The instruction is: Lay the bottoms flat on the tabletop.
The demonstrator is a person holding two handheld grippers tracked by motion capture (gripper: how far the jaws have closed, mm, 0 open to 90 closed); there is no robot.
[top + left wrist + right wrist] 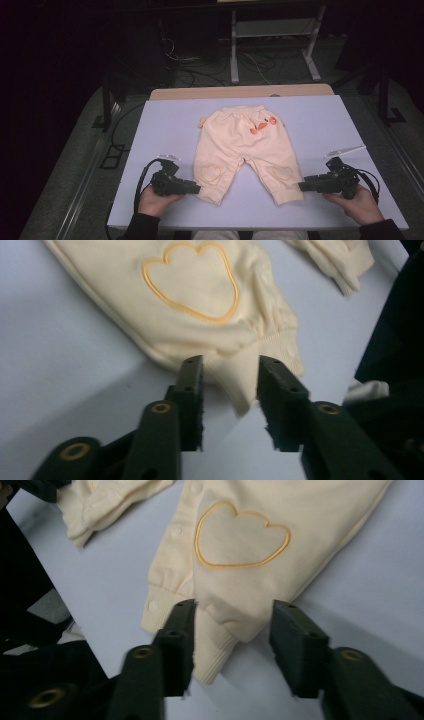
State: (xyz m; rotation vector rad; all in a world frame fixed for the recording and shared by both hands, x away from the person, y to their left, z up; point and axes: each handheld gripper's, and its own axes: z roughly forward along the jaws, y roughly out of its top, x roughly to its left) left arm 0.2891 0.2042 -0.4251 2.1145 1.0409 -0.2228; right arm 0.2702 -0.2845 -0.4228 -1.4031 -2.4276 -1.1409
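A dark room is seen beyond a pale lavender counter [165, 130], with cables on the floor and a metal frame behind the far edge. A pair of cream baby trousers [245, 145] is laid flat at the middle of the counter, waistband toward the far edge, both legs pointing toward the near edge. An orange motif [262, 125] is noted near the waistband, and a heart outline [192, 282] is stitched on each knee.

Near the near-left corner, the left claw [198, 189] is held level in the person's left hand [155, 200], pointing at the cuff of the left trouser leg. In the left gripper view, its jaws are seen parted, with the ribbed cuff [235, 375] lying between them; no pressing of the pads on the cloth is observed.

Toward the near-right corner, the right claw [301, 186] is held in the right hand [357, 205], aimed at the other leg's cuff [210, 640]. Its jaws are likewise released, the cuff lying between them unpinched on the counter.
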